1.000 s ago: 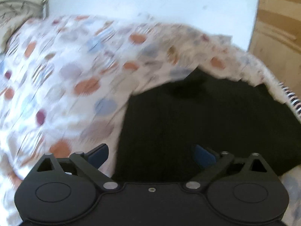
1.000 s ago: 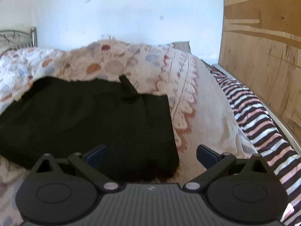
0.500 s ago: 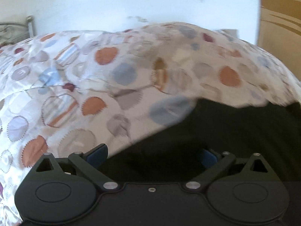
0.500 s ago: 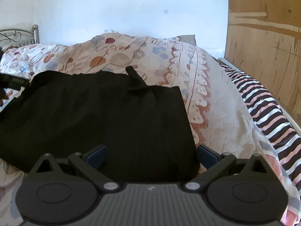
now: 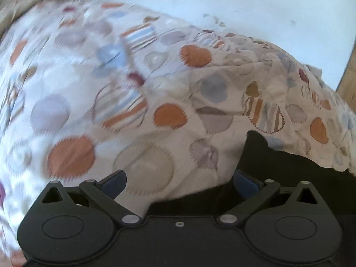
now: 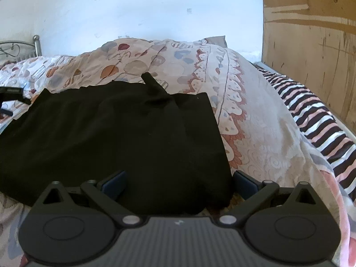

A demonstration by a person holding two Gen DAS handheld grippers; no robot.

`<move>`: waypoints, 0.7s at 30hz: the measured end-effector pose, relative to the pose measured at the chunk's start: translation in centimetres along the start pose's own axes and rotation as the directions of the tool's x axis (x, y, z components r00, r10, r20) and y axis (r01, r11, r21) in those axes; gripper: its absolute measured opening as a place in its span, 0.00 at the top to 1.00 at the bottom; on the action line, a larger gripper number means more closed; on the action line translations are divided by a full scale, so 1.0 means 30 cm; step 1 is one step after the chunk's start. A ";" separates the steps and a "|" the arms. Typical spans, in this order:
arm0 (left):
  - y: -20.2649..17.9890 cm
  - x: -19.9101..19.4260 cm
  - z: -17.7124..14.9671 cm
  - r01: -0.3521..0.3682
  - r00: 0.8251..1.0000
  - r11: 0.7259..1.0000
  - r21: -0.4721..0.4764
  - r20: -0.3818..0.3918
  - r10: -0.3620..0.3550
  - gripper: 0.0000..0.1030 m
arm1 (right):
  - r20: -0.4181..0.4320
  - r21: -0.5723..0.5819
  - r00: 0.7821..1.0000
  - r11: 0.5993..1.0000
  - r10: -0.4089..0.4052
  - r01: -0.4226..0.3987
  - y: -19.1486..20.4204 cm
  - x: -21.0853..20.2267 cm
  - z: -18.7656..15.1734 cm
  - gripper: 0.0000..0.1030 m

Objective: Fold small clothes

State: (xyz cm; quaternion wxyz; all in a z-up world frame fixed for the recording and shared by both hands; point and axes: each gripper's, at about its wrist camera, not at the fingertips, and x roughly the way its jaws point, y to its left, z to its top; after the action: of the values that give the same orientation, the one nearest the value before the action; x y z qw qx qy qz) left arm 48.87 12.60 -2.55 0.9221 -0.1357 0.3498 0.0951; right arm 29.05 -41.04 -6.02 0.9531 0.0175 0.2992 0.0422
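A bed filled both views, under a quilt (image 6: 255, 138) printed with hearts and dots, against a pale wall (image 6: 155, 6) — the right view alone showed a wood panel (image 6: 311, 33), a striped sheet (image 6: 316, 115) and a metal bedpost (image 6: 36, 44). The black garment (image 6: 124, 138) lay spread flat on the quilt. The right gripper (image 6: 179, 182) stood open astride its near corner, the left gripper (image 5: 179, 182) open at its opposite edge — nothing held.

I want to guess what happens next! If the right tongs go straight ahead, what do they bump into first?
Most likely the black garment. The right tongs are open and its near edge already lies between the fingers. Beyond it is the quilt, though depth is hard to judge here.
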 end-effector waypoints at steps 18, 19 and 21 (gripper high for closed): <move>0.207 -0.527 -0.363 0.087 0.995 0.992 -0.091 0.055 -0.082 0.01 | -0.018 -0.010 1.000 1.000 -0.009 0.009 0.007 0.007 -0.002 0.00; 0.204 -0.547 -0.387 0.099 0.994 0.991 -0.092 0.048 -0.095 0.01 | -0.024 -0.015 1.000 1.000 -0.014 0.014 0.011 0.004 0.003 0.00; 0.202 -0.580 -0.440 0.125 0.992 0.987 -0.100 0.033 -0.122 0.01 | -0.033 -0.038 0.999 0.998 -0.041 0.040 0.030 -0.011 0.015 0.00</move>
State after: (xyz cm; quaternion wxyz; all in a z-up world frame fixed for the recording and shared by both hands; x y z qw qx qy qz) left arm 26.24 12.75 -1.47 0.9226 -0.2027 0.3231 0.0574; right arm 29.00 -40.18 -5.41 0.9487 -0.0071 0.3148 0.0286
